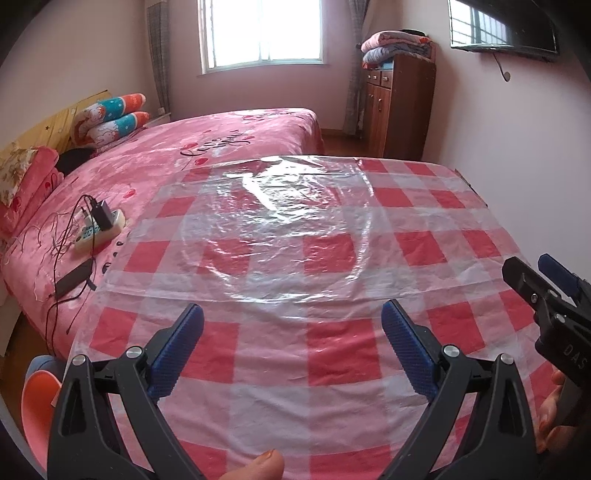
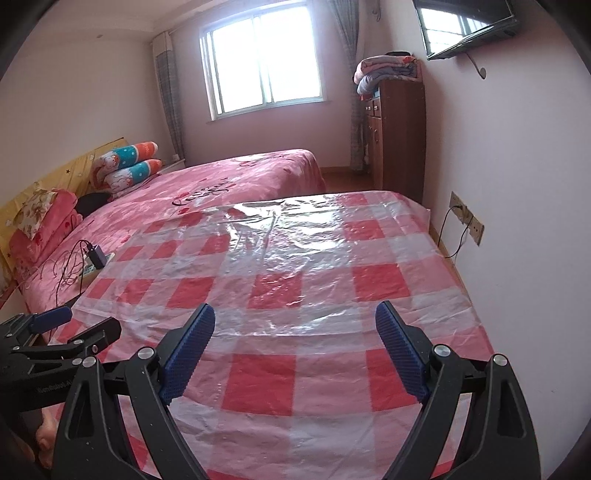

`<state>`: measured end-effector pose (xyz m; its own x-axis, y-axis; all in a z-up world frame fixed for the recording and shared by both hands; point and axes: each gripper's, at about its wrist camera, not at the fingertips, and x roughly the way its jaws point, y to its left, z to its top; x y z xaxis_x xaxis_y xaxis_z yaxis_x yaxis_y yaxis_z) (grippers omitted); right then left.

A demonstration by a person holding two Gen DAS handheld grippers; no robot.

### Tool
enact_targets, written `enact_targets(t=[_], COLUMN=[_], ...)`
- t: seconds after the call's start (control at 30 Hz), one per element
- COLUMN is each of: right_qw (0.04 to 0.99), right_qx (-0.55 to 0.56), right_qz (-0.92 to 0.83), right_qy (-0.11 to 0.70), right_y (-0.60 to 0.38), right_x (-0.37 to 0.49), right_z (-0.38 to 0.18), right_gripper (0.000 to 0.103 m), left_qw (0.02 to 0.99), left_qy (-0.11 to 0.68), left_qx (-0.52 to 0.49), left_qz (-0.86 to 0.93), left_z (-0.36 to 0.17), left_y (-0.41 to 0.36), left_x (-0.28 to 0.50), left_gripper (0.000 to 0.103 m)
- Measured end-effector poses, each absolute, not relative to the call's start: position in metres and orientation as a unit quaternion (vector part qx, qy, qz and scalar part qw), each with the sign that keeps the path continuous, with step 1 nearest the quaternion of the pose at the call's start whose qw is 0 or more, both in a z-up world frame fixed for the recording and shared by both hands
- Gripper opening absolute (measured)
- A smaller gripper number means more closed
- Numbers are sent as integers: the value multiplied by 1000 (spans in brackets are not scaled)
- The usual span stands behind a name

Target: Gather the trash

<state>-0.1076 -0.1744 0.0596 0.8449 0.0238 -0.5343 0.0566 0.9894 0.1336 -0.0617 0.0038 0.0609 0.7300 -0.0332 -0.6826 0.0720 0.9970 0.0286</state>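
From the left wrist camera, the left gripper [image 1: 291,317], black with blue ribbed pads, hovers with its fingers spread wide and nothing between them, above a table covered by a red-and-white checked plastic tablecloth [image 1: 332,254]. A crinkled clear plastic sheet [image 1: 273,221] lies flat on the middle of that cloth, ahead of the fingertips and apart from them. At the right edge the right gripper [image 1: 532,273] enters; white letters "DAS" show on its black body. Beyond the table stands a bed with a pink bedspread [image 1: 221,140] bearing dark cursive writing that looks like "Love you". On the bedspread's near left lie a cream power strip [image 1: 99,230] with a black charger plugged in, and black cables.

From the right wrist camera, the right gripper [image 2: 295,317] is likewise wide apart and empty over the checked tablecloth [image 2: 380,280]; the clear sheet [image 2: 266,240] sits ahead of it, untouched. The left gripper [image 2: 74,325] shows at lower left, with small white lettering on its body too blurred to read. A wall-mounted black television [image 2: 465,26] hangs at upper right above a brown wooden cabinet [image 2: 395,136] topped with folded blankets.
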Motion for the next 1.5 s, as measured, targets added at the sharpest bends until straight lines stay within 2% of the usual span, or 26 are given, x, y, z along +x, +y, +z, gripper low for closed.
enact_targets(t=[1.5], right_qw=[952], right_qx=[82], right_qz=[-15], right_qy=[293], right_y=[-187], right_x=[-103], right_z=[51], right_gripper=[91], left_qw=[929], left_qy=[366], left_qx=[24], left_qz=[-42], left_z=[54], left_y=[-14], left_x=[-56], left_gripper=[97])
